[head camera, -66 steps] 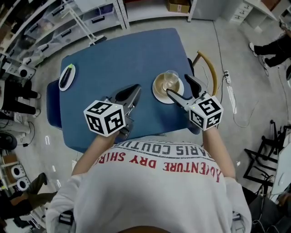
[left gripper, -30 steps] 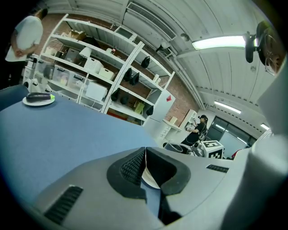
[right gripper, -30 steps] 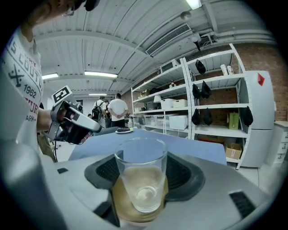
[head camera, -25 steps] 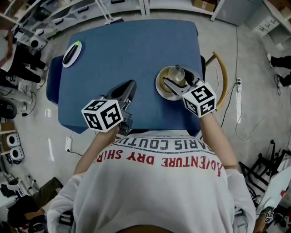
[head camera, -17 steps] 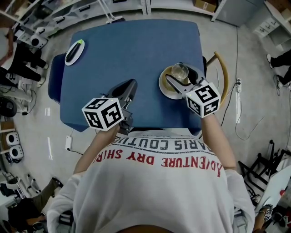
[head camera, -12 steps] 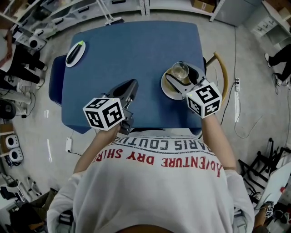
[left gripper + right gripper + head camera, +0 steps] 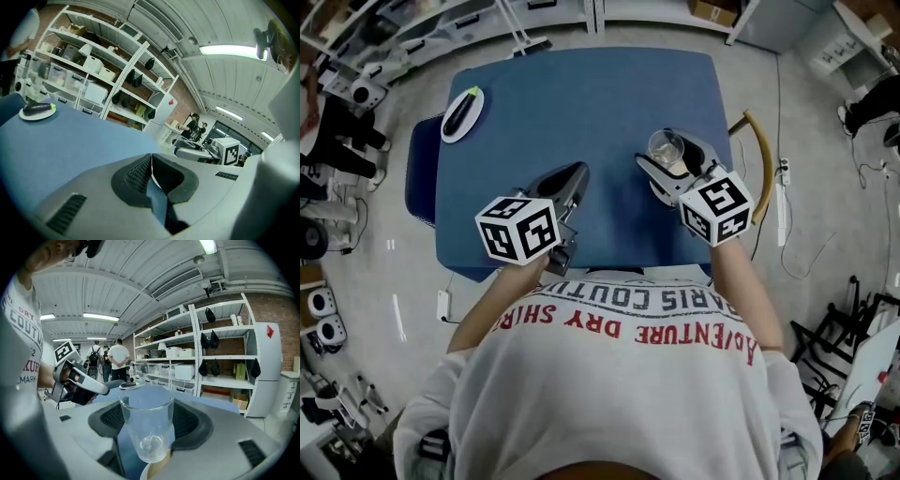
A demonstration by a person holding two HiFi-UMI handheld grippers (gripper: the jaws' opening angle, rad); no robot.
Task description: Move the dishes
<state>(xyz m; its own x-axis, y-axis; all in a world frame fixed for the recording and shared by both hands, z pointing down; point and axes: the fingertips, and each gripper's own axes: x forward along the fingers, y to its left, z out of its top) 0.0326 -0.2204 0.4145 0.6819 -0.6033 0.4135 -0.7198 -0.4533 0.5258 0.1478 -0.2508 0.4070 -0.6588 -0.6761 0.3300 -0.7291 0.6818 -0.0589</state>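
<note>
A clear drinking glass (image 7: 667,147) stands upright between the jaws of my right gripper (image 7: 671,152) near the blue table's (image 7: 581,103) right edge. In the right gripper view both pads press the sides of the glass (image 7: 146,427). A tan plate (image 7: 157,468) shows just beneath its base, mostly hidden. My left gripper (image 7: 570,178) hovers over the table's front middle, its pads (image 7: 140,171) meeting with nothing between them. At the far left corner a white plate (image 7: 461,114) carries a dark vegetable with a green tip, also seen as a small plate (image 7: 37,112).
A curved wooden chair back (image 7: 757,159) stands off the table's right side. A blue seat (image 7: 420,178) sits against the left edge. Shelving (image 7: 93,89) lines the room, people stand in the background (image 7: 117,359), and cables lie on the floor.
The right jaws, wide apart around the glass 2.6 s ago, have drawn in onto it. The left gripper has stayed shut in place.
</note>
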